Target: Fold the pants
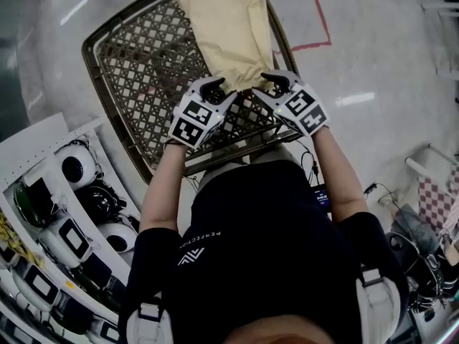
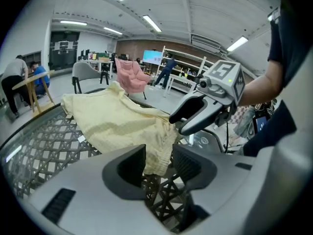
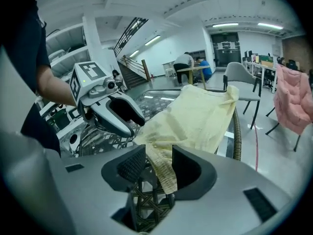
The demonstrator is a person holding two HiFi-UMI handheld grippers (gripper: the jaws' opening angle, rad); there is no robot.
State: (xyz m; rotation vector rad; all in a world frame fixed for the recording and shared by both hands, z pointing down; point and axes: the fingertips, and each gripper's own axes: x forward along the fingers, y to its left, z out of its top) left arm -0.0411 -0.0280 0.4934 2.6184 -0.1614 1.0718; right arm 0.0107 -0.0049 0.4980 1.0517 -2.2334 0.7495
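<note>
Head view: the left claw (image 1: 214, 86) is open at the 7 o'clock corner of the pants (image 1: 226, 27), cloth loose between its jaws, and the right claw (image 1: 278, 82) is open at the 5 o'clock corner. The pants lie narrow on the woven table (image 1: 129, 56); more folding looks left.

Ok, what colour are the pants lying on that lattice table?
Pale yellow, with no print. The pants show best in the left gripper view.

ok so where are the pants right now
In the head view the yellow pants lie along the right side of the lattice table, with their near end between the open jaws of the left gripper and right gripper.
</note>
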